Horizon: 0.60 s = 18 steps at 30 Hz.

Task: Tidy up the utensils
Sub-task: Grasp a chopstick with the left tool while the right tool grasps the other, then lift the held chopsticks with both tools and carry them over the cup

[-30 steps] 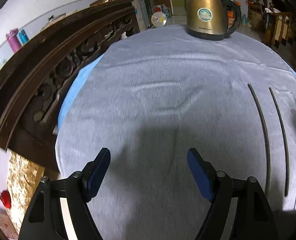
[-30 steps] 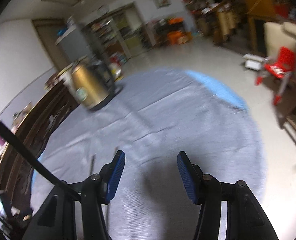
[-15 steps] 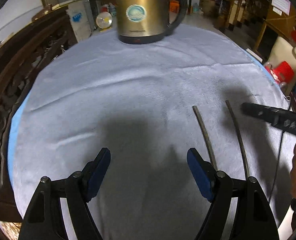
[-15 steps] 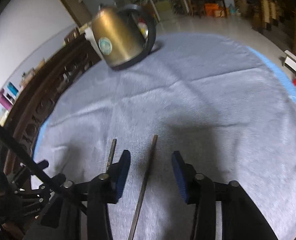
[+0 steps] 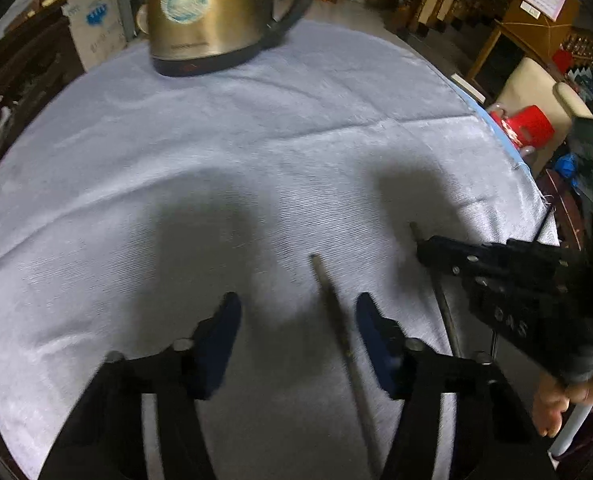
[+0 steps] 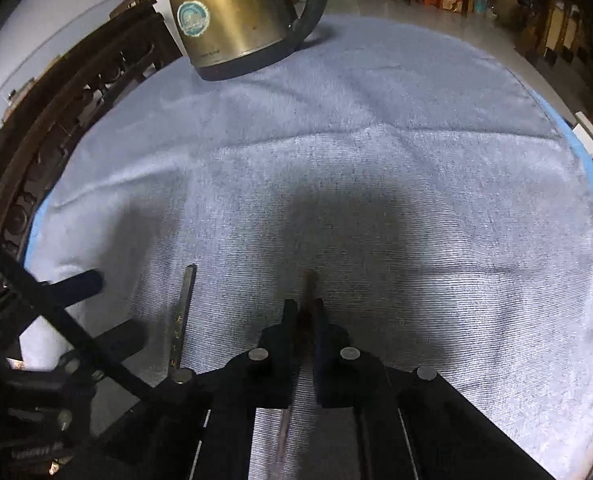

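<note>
Brass-coloured kettle [image 5: 200, 12] upright at far edge of round table, on pale grey cloth [image 5: 256, 128]. Round sticker [image 6: 192, 18] on kettle's side. Carved dark wooden chair back [image 6: 56, 120] beside table at left. Red stool [image 5: 530, 130] beyond table at right.

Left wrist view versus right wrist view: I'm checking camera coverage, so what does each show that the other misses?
Only the left wrist view shows the person's bare hand and a red plastic stool off the table.

Only the right wrist view shows the right gripper shut on one thin dark chopstick, having just closed.

Both show the gold electric kettle, the grey tablecloth, the second dark chopstick and the left gripper, its jaws open astride it.
</note>
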Available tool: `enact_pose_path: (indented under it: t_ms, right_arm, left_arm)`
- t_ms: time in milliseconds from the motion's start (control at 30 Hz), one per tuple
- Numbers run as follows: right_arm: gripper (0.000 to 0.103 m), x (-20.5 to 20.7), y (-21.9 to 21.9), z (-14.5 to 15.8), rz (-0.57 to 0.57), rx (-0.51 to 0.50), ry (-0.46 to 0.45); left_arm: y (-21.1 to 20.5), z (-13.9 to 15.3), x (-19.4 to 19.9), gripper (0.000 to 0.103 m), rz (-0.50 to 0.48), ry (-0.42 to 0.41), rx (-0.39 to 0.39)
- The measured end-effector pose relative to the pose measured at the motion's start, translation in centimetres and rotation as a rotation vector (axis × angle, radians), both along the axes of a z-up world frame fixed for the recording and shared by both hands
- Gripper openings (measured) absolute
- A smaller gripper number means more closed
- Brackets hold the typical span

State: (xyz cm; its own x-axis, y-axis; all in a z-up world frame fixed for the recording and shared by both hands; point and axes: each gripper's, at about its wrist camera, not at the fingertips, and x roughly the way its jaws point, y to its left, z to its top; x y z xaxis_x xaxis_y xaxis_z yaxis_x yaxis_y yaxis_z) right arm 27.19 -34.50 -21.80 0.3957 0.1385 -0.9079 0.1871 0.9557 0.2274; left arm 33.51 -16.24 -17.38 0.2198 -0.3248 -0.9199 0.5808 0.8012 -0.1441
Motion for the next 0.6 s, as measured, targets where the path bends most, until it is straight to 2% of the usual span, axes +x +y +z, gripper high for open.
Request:
enact_pose_path:
  t_ms: [67,100,167,267,400,500,600]
  right_arm:
    - [0.006,-0.5,-0.7,-0.1,-0.014,0.015,-0.016]
    - [0.006,-0.7,-1.1,0.0,-0.019,0.025,-0.022]
    - [0.006,-1.2,-2.2,-0.2,-0.037,0.049,-0.033]
    - [0.007,-2.2,-3.6,0.2,-0.066,0.096,-0.047]
    - [0.006,-3.2,-5.4,1.1,-0.106,0.185,-0.105]
    - [0.006,-4.3,-6.2,2.4,-0.126,0.227,-0.167]
    - [0.006,-6.0,-6.3,4.3,-0.135,0.224,-0.233]
  left_arm:
    - [-1.1,-0.7,0.2,0.044,-0.021,0.036,-0.006]
    - [-1.7,-1.2,0.4,0.037,-0.022,0.051,0.0]
    - [-2.3,-1.1,0.4,0.033,-0.029,0.026,0.004]
    - [-2.5,-1.4,0.6,0.011,-0.016,0.035,-0.007]
    - [-2.0,-1.4,1.2,0.008,0.016,0.045,-0.036]
    - [-0.6,-0.4,0.8,0.007,0.062,-0.012,-0.051]
    - [1.3,2.1,-0.1,0.007,0.102,-0.076,-0.089]
